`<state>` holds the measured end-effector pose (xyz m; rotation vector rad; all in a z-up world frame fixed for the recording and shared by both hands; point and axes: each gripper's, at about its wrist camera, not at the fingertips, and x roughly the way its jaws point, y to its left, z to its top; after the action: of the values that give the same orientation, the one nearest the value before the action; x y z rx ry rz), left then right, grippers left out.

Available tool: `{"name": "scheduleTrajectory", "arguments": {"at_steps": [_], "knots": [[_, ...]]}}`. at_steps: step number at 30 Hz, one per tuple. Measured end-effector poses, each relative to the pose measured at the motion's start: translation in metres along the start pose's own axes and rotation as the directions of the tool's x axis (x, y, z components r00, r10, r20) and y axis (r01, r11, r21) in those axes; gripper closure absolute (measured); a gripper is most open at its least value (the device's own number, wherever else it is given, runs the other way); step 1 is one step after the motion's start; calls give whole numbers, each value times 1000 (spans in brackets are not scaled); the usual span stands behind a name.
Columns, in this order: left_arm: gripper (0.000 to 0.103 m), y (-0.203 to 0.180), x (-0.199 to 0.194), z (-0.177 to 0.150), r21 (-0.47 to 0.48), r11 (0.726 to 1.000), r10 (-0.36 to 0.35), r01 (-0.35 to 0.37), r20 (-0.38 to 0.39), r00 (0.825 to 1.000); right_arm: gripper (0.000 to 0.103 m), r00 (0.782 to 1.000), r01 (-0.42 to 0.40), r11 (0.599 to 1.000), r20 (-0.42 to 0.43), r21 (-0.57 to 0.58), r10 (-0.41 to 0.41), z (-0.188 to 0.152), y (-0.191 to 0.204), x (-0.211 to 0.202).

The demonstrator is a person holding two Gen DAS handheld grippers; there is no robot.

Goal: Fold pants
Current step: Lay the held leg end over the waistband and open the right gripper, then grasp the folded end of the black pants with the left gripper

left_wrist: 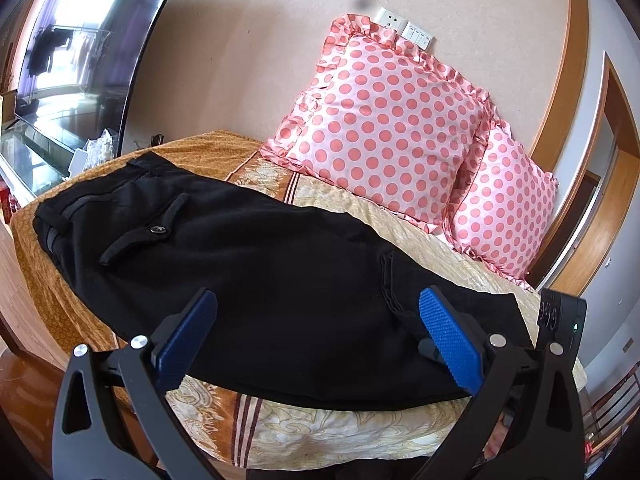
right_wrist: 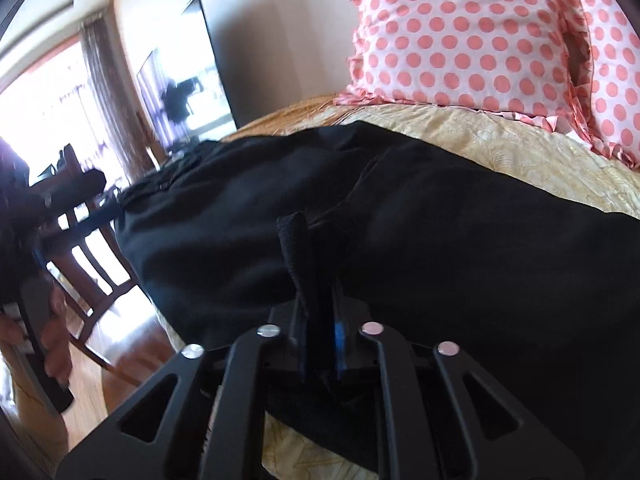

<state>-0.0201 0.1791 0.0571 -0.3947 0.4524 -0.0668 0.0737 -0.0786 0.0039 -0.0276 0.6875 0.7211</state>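
Black pants (left_wrist: 256, 248) lie just ahead of open left claw (left_wrist: 316, 340)

Both grippers have black slotted frames, silver round screws and blue ribbed fingers (left_wrist: 450, 340).

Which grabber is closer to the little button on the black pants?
Left. The left gripper hovers open over the pants, with the button just ahead of it. The right gripper pinches a fold of cloth further along; no button is clear in its view.
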Motion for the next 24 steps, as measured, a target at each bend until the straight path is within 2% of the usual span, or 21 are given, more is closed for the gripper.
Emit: {"name": "scheduleTrajectory", "arguments": {"at_steps": [2, 4, 6, 9, 11, 15, 16, 18, 21, 23, 24], "knots": [[2, 2, -3, 2, -3, 1000, 7, -7, 13, 1000, 47, 999, -34, 998, -3, -43, 34, -3, 8, -8], [2, 6, -7, 5, -9, 1000, 18, -18, 28, 999, 46, 996, -88, 994, 15, -71, 89, -5, 14, -19], [2, 11, -11, 8, -20, 999, 42, -41, 46, 998, 46, 993, -89, 994, 68, -67, 94, -1, 14, -30], [2, 23, -16, 13, -54, 996, 75, -72, 64, 995, 46, 986, 46, 998, 165, -45, -38, 12, 5, -40], [2, 32, -19, 17, -83, 993, 89, -83, 67, 994, 46, 981, 138, 989, 147, -44, -131, 18, 2, -32], [2, 58, -26, 25, -143, 981, 139, -130, 56, 989, 48, 988, 154, 982, -4, -106, -155, 11, 11, 5], [2, 65, -28, 27, -161, 977, 146, -137, 48, 988, 48, 978, 207, 966, 13, -157, -207, 5, 20, 7], [2, 87, -31, 31, -222, 965, 145, -137, 20, 989, 48, 972, 235, 950, 30, -206, -234, 0, 27, 4], [2, 118, -33, 36, -334, 936, 112, -108, -9, 994, 47, 983, 186, 972, 11, -142, -186, -2, 15, 2], [2, 146, -30, 37, -441, 895, 66, -76, -38, 997, 43, 989, 151, 984, 4, -90, -151, 0, 4, 2], [2, 153, -28, 37, -465, 883, 52, -67, -45, 998, 43, 990, 143, 987, 4, -80, -143, 0, 2, 2]]}}
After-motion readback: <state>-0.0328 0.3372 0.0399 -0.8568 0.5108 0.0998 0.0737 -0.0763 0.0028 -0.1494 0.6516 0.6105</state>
